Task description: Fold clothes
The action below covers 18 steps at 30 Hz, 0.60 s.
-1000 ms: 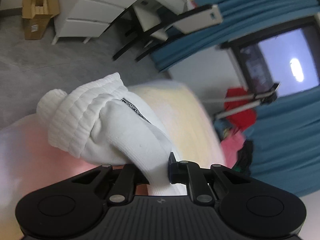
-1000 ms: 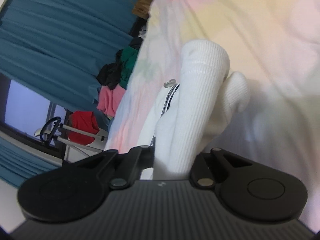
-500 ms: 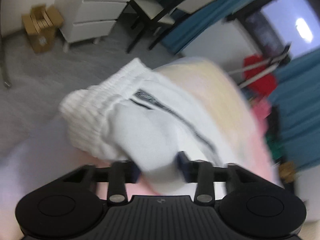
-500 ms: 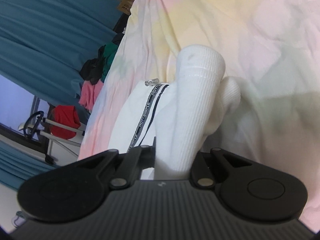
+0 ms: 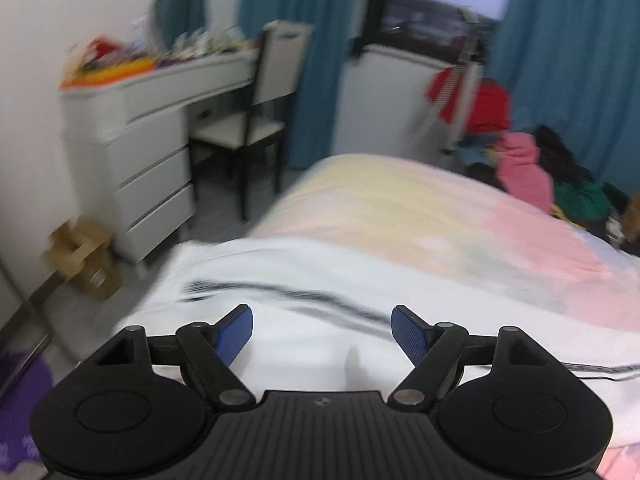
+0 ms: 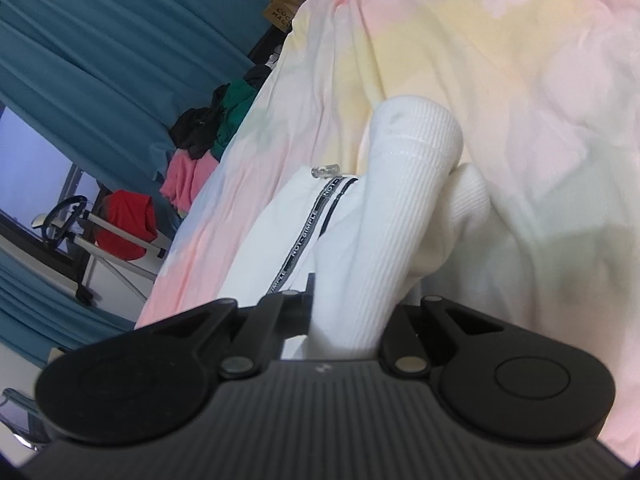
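The white garment (image 5: 360, 280) lies on the bed (image 5: 500, 232), spread flat in the left wrist view with its long axis running left to right across the near edge of the pastel cover. A dark stripe (image 5: 288, 296) follows that axis, from near left toward the right. The view is motion-blurred, so fabric detail is unclear.

The left tool (image 5: 322, 330) sits directly above the near part of the garment. Its blue pads (image 5: 236, 330) stand wide apart with nothing between them; cloth shows below the gap, and contact cannot be determined.

In the right wrist view the garment (image 6: 276, 240) extends away from the camera, its printed tape (image 6: 308, 228) running near to far. A ribbed white cuff (image 6: 400, 208) rises from between the fingers and points to the far side, with a second ribbed fold just to its right. The right tool (image 6: 348, 320) is clamped on the ribbed cuff, its fingertips hidden by the fabric.
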Available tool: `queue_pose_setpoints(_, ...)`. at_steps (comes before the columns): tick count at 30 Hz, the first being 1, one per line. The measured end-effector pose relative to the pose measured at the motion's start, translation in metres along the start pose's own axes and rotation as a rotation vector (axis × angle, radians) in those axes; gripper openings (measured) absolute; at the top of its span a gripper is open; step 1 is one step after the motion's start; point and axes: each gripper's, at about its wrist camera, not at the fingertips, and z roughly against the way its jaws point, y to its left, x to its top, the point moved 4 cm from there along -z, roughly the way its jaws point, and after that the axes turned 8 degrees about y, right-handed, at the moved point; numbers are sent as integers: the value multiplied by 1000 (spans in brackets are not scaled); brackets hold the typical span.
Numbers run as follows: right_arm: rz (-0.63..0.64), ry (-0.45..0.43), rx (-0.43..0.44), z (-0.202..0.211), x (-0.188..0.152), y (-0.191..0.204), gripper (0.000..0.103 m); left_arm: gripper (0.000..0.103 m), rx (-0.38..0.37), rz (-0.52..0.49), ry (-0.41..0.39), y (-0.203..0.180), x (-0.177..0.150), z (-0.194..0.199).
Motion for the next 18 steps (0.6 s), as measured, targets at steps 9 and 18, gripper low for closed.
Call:
queue_pose_setpoints(9, -22, 0, 11, 1, 2, -3, 11, 78, -99, -177, 18, -149, -25, -42)
queue_pose_setpoints(18, 52, -24, -20, 2, 1, 6, 11, 78, -2, -324, 44, -173, -81, -130)
